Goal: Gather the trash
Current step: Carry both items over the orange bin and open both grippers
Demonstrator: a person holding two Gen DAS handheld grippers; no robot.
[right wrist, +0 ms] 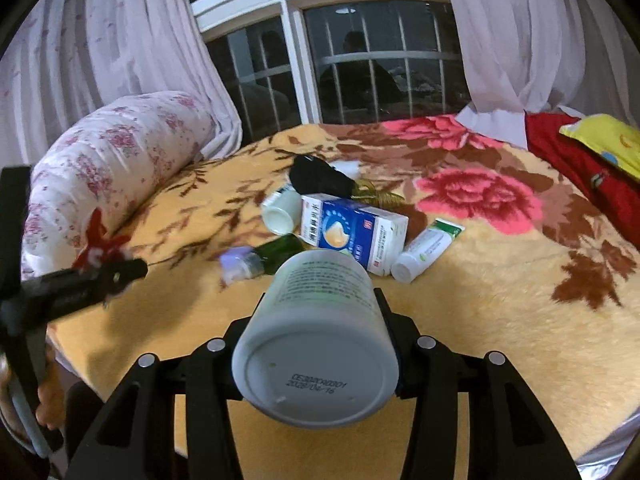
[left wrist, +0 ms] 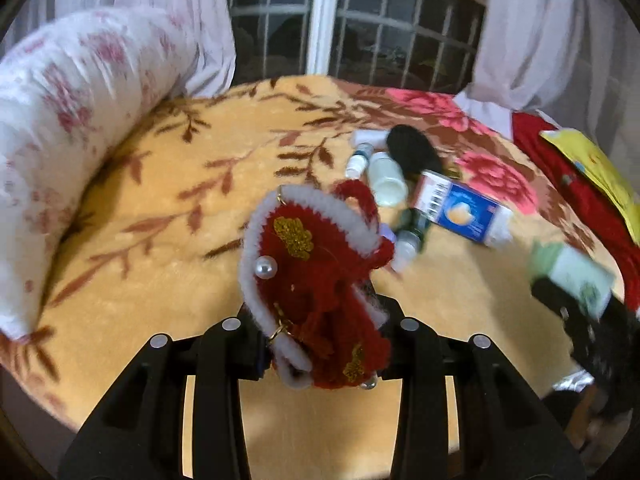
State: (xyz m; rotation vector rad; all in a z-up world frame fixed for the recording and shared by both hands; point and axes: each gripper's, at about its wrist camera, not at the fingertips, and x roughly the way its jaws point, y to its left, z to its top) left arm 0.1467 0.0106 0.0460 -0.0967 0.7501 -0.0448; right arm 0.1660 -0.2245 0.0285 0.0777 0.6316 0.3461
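My left gripper [left wrist: 320, 312] is shut on a red knitted pouch [left wrist: 316, 264] with white trim, gold patches and pearl beads, held above the blanket. My right gripper [right wrist: 322, 308] is shut on a white plastic jar [right wrist: 320, 332], its bottom facing the camera. In the left wrist view, that jar [left wrist: 576, 280] shows blurred at the right edge. A pile lies on the bed beyond: a blue-and-white medicine box [right wrist: 352, 232], a white bottle [right wrist: 280, 210], a green glass bottle [right wrist: 276, 256], a white tube [right wrist: 424, 250] and a black object [right wrist: 320, 178]. In the right wrist view the left gripper [right wrist: 120, 270] sits at far left with the red pouch [right wrist: 100, 240].
The bed carries a yellow floral blanket [right wrist: 480, 300]. A long floral bolster [right wrist: 120, 152] lies along its left side. A red cloth [right wrist: 568, 152] and a yellow pillow [right wrist: 604, 144] are at the right. A barred window and curtains stand behind. A person's hand [right wrist: 48, 400] shows at lower left.
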